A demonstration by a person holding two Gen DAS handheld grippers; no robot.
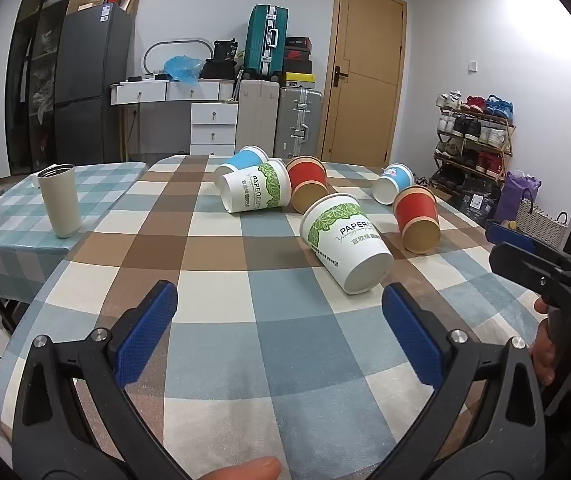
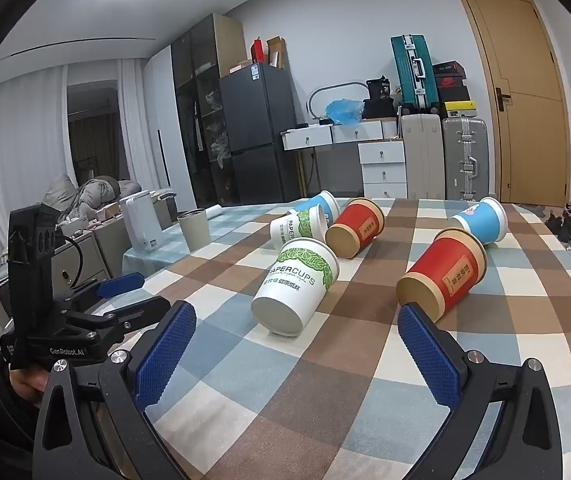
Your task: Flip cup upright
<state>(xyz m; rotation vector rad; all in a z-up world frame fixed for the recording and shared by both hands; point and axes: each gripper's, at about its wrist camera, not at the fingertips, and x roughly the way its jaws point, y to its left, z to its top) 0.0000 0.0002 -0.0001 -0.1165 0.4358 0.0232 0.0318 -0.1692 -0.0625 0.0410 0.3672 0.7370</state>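
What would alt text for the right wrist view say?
Six paper cups lie tipped over on a checked tablecloth; the nearest, a white and green cup, lies ahead of the open right gripper. The left gripper hovers at left.

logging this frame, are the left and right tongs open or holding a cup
Left tongs: open, holding nothing, above the checked tablecloth.
Right tongs: open, holding nothing; the nearest white paper cup lies untouched ahead.

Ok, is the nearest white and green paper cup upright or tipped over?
Tipped over. The white and green cup lies on its side on the checked tablecloth, its flat base facing the camera and its printed side up.
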